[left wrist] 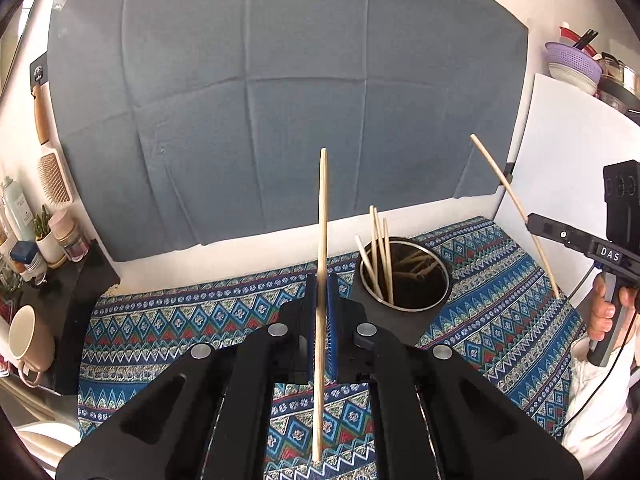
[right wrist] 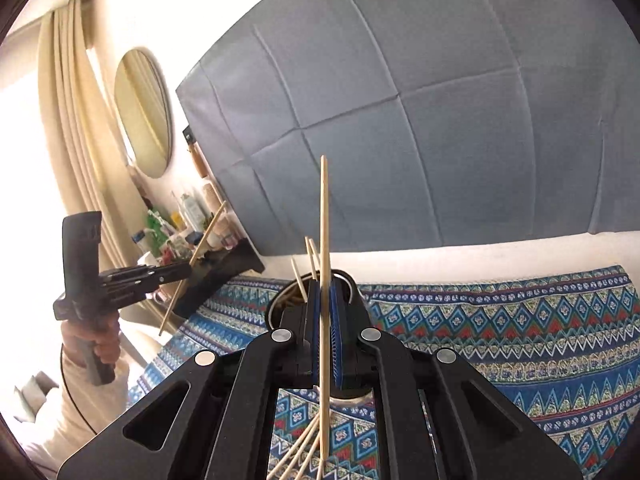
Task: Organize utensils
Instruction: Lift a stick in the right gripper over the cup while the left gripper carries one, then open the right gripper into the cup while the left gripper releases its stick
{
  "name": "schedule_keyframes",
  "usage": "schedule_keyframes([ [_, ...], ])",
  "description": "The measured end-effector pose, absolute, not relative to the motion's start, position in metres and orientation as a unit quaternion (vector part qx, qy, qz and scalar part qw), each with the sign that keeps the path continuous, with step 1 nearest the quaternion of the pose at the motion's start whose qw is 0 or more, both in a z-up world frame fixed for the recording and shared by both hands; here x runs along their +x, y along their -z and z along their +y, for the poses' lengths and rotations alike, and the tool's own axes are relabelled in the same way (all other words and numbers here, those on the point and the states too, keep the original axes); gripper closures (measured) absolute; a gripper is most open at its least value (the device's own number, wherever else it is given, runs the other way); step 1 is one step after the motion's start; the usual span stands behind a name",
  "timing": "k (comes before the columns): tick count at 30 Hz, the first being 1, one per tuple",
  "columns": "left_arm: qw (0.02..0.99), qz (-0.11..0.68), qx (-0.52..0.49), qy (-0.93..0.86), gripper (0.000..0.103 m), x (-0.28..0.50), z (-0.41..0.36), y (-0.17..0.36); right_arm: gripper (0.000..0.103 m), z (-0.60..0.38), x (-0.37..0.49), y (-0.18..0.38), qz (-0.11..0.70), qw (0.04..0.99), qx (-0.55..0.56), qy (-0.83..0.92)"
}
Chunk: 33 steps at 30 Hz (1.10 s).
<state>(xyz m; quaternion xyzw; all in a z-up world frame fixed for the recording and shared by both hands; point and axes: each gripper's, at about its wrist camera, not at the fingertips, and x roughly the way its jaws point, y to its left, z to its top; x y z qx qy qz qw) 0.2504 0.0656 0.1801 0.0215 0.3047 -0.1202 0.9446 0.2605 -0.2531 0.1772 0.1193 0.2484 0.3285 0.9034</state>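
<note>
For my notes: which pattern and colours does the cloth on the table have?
The cloth has bands of diamonds and zigzags in blue, white, red and green, clearest in the left wrist view.

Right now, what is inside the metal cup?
The metal cup holds several upright chopsticks and some dark handles. Its bottom is hidden in shadow.

Bright daylight blows out the curtain (right wrist: 60,120) side; both fisheye views sharp, edges bent, corners dark.
</note>
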Motion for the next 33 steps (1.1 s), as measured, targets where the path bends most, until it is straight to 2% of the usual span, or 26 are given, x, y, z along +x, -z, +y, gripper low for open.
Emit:
schedule_keyframes([
  [8, 0.956, 0.228, -0.018, 0.184, 0.098, 0.268, 0.049, -0.183, 0.098, -0.247, 0.292, -0.163, 0.175, 0.884, 0.191, -0.389],
  [20, 0.961, 0.058, -0.127, 0.241, 0.098, 0.284, 0.043, -0.155, 0.098, -0.231, 0.318, -0.142, 0.065, 0.881, 0.248, -0.397],
  [26, 0.973, 0.013, -0.116, 0.199, 0.098, 0.293, 0.029, -0.134, 0.098, -0.211, 0.332, -0.125, 0.063, 0.904, 0.237, -0.351],
  [33, 0.967, 0.028, -0.141, 0.209, 0.098, 0.305, 0.025, -0.111, 0.097, -0.196, 0.334, -0.104, 0.065, 0.925, 0.2, -0.317],
])
